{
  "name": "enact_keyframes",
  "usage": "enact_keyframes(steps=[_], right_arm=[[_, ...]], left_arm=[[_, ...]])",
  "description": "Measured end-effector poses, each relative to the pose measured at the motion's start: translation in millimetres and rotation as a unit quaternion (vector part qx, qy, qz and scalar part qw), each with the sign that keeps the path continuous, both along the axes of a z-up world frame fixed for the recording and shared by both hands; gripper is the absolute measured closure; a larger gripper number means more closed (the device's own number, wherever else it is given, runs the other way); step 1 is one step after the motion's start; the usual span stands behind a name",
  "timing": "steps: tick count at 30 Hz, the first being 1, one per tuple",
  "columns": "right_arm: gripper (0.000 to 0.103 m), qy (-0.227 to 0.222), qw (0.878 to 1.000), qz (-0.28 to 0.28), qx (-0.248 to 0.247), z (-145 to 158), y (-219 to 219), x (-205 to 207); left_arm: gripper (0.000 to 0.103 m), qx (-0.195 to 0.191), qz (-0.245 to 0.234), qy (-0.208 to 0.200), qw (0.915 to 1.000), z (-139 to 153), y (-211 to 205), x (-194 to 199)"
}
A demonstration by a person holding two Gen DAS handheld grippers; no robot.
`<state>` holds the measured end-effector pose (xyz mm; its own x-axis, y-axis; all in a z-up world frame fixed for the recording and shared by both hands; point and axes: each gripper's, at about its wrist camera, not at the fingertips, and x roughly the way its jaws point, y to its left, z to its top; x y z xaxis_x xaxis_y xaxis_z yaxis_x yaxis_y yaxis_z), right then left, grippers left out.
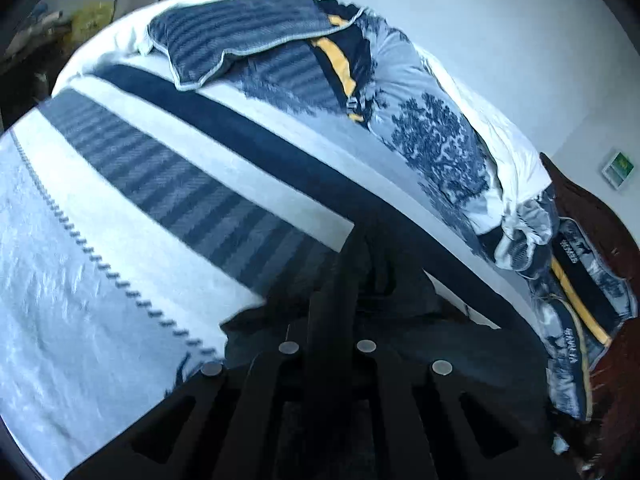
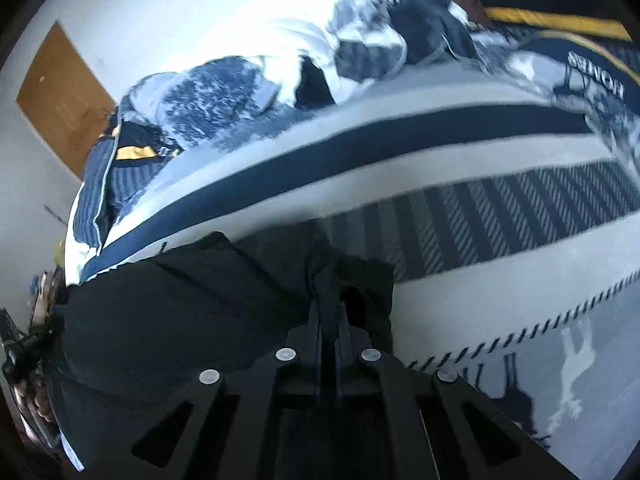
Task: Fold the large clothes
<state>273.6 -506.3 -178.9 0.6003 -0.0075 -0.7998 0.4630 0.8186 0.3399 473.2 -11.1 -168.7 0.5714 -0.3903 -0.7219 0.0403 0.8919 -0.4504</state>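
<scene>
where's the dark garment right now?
The dark garment lies on the striped bedspread at the near edge of the bed, pinched by both the right gripper and the left gripper.

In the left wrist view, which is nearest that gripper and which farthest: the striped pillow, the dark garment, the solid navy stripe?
1. Dark garment, pinched in the left gripper.
2. Navy stripe, crossing the bed's middle.
3. Striped pillow, at the far end.
</scene>
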Motion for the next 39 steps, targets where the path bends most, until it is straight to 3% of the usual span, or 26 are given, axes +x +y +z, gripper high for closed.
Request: enact_keyframes(steps=[3, 4, 6, 7, 9, 10, 11, 13, 16, 21, 23, 24, 25, 26, 28, 30, 39], right_arm=[[0.099, 0.013, 1.000, -0.001, 0.004, -14, -4, 6], [0.098, 0.030, 1.000, 0.003, 0.008, -29, -5, 14], [0.091, 0.041, 0.999, 0.005, 0.023, -45, -11, 21], [0.084, 0.042, 0.998, -0.011, 0.035, -45, -16, 18], [0.066, 0.037, 0.998, -0.031, 0.031, -36, -18, 6], [0.048, 0.029, 0.999, -0.040, 0.019, -26, -19, -4], [0.032, 0.022, 0.999, -0.047, 0.009, -17, -17, -13], [0.028, -0.011, 0.999, -0.046, -0.009, 9, -8, -40], [0.023, -0.022, 0.999, -0.035, -0.018, 23, 13, -81], [0.023, -0.041, 0.996, -0.058, 0.058, -24, 38, -169], [0.023, -0.007, 0.992, -0.072, 0.099, -43, 43, -188], [0.023, -0.022, 0.988, -0.079, 0.135, -47, 42, -197], [0.023, -0.035, 0.986, -0.077, 0.146, -47, 44, -202], [0.023, -0.036, 0.986, -0.073, 0.143, -45, 48, -205], [0.023, -0.036, 0.987, -0.066, 0.143, -45, 57, -207], [0.023, -0.042, 0.982, -0.057, 0.174, -51, 63, -213], [0.023, -0.050, 0.961, -0.055, 0.266, -87, 60, -190]], left_arm=[[0.099, 0.090, -0.013, 0.038, 0.9952, -34, -26, 10], [0.097, 0.093, -0.009, 0.050, 0.9944, -41, -27, 11], [0.095, 0.063, 0.018, 0.039, 0.9971, -35, -13, 6], [0.090, 0.056, 0.028, 0.030, 0.9976, -28, -7, 4], [0.063, 0.063, 0.063, 0.006, 0.9960, -4, 10, -8], [0.041, 0.077, 0.073, -0.005, 0.9944, 6, 14, -13], [0.031, 0.093, 0.082, -0.026, 0.9919, 20, 18, -22], [0.025, 0.117, 0.080, -0.072, 0.9873, 45, 29, -47], [0.023, 0.141, 0.062, -0.053, 0.9867, 48, 47, -95], [0.023, 0.080, 0.059, 0.001, 0.9951, -12, 83, -194], [0.023, 0.040, 0.081, 0.034, 0.9953, -35, 98, -225], [0.024, -0.003, 0.101, 0.077, 0.9919, -42, 105, -234], [0.023, -0.063, 0.096, 0.076, 0.9905, -43, 109, -242], [0.022, -0.088, 0.084, 0.058, 0.9909, -41, 108, -247], [0.022, -0.056, 0.069, 0.058, 0.9943, -39, 100, -247], [0.022, -0.065, 0.059, 0.067, 0.9938, -44, 98, -245], [0.022, -0.182, 0.079, 0.121, 0.9726, -75, 94, -222]])
